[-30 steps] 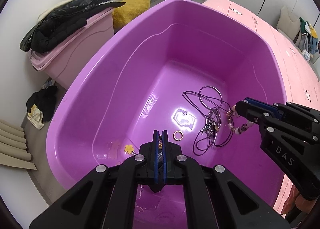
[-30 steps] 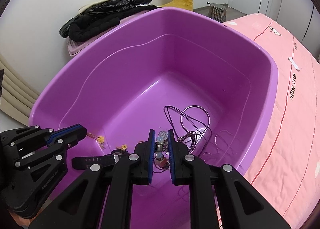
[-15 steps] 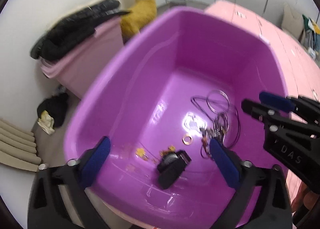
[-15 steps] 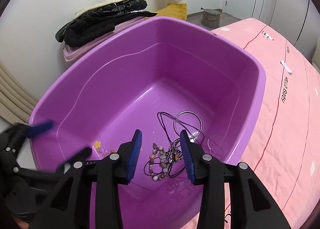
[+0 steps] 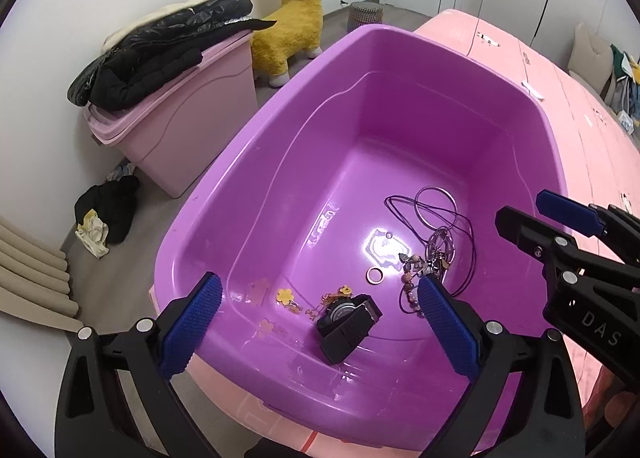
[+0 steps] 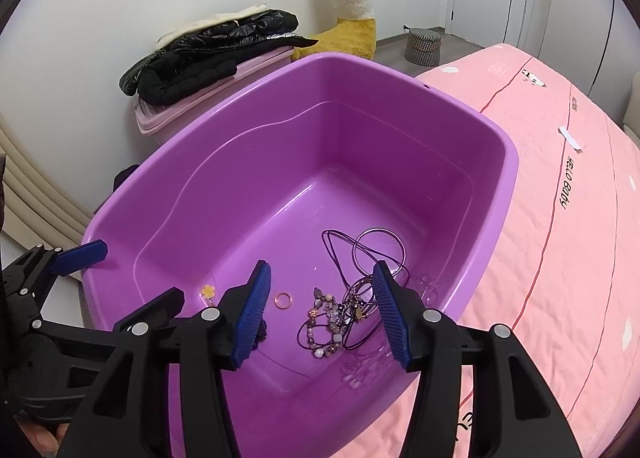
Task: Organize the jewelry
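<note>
**Both grippers spread wide over the purple tub, jewelry all on the bottom**

Everything sits loose on the floor of the purple plastic tub (image 5: pixel 280 162), which is on a pink bed cover (image 6: pixel 560 258).

In the left wrist view the left gripper (image 5: pixel 320 332) has its fingers (image 5: pixel 192 322) released and wide apart, nothing between them. Down at 6 o'clock of the tub floor lies a black watch (image 5: pixel 348 318), strap folded under it, round face up. At its 9 o'clock there's a little yellow flower charm (image 5: pixel 285 295), and a small rose-gold ring (image 5: pixel 375 275) lies at the watch's 1 o'clock.

The right gripper (image 6: pixel 322 316) is also released, blue-padded fingers (image 6: pixel 252 318) spread with nothing held. Right between them in that view is a beaded bracelet (image 6: pixel 322 324) with pinkish and grey beads, touching a tangle of dark cord necklace (image 6: pixel 352 254) and a thin silver hoop (image 6: pixel 380 252). The tangle runs toward 1 o'clock from the bracelet.

Outside the tub: a black puffer jacket (image 5: pixel 160 54) piled on a pink storage bin (image 5: pixel 192 118), and a yellow-and-cream plush animal (image 5: pixel 292 26) on the floor.
</note>
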A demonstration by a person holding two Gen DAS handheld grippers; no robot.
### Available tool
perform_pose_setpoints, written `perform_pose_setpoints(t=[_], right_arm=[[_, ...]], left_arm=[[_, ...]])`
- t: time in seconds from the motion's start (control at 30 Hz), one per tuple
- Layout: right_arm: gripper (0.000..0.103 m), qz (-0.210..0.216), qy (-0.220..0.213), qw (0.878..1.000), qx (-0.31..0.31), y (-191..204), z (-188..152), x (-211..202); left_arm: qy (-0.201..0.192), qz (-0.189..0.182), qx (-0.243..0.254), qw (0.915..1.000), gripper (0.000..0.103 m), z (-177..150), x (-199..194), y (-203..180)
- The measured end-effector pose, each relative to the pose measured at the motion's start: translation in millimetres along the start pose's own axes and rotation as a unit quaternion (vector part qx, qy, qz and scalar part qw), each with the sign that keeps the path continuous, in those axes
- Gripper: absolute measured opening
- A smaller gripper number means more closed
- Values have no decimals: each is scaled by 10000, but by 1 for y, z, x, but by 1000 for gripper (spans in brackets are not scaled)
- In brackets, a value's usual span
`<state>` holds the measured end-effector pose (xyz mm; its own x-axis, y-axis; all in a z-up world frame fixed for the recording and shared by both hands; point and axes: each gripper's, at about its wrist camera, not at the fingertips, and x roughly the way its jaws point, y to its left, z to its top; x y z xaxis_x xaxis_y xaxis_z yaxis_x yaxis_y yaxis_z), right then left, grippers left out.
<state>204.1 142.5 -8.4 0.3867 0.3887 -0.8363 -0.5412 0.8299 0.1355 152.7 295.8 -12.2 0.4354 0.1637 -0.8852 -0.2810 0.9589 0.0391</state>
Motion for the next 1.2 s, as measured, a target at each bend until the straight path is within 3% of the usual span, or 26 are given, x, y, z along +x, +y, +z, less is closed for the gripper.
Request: perform_pose_setpoints(t=[0.63, 1.2], right_arm=[[55, -26, -394, 9987, 328, -16, -12, -38], [61, -351, -706, 9963, 354, 0, -24, -80]], left_arm=[[-349, 4, -165, 9993, 97, -4, -36, -3], [-663, 212, -527, 9962, 97, -12, -77, 0]])
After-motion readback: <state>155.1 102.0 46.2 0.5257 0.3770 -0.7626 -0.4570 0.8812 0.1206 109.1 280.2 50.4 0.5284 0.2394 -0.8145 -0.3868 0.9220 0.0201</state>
